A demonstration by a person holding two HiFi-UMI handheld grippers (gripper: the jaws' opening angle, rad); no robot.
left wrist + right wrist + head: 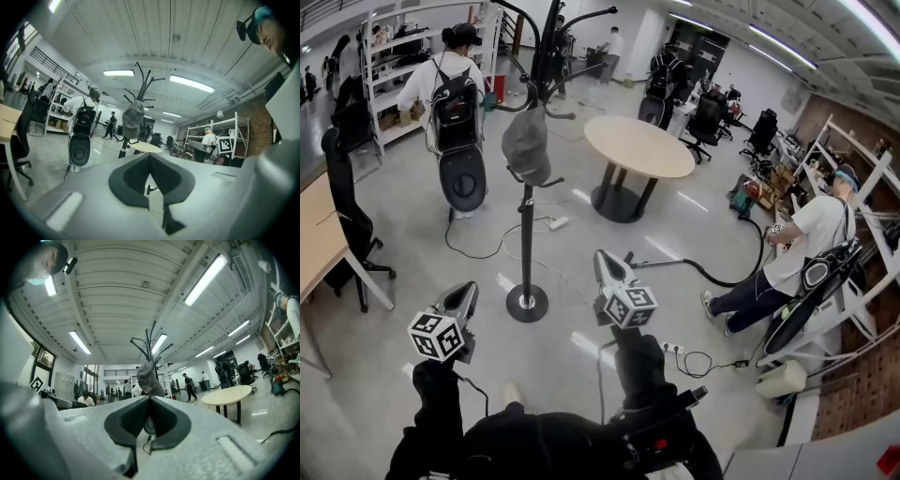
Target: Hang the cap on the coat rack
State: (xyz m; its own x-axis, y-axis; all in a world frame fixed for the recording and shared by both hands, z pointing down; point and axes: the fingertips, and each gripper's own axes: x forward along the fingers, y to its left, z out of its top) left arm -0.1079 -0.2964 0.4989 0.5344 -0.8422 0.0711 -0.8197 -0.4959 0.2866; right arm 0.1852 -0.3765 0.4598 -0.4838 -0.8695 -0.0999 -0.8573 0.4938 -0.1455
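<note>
The grey cap [527, 145] hangs on a lower hook of the black coat rack [526, 234], which stands on a round base on the floor. The cap also shows in the left gripper view [133, 119] and the right gripper view [149, 377], still some way ahead of the jaws. My left gripper [467, 289] is low and left of the rack's base. Its jaws meet at the tips with nothing between them [150, 155]. To the right of the base is my right gripper [602, 258], also shut and empty [150, 398]. Neither gripper touches the cap or the rack.
A round beige table [637, 145] stands behind the rack to the right. A person with a backpack [455, 103] stands at the back left, another person [787, 253] sits at the right. A black chair [347, 216] and a desk [314, 234] are at the left. Cables and a power strip [555, 223] lie on the floor.
</note>
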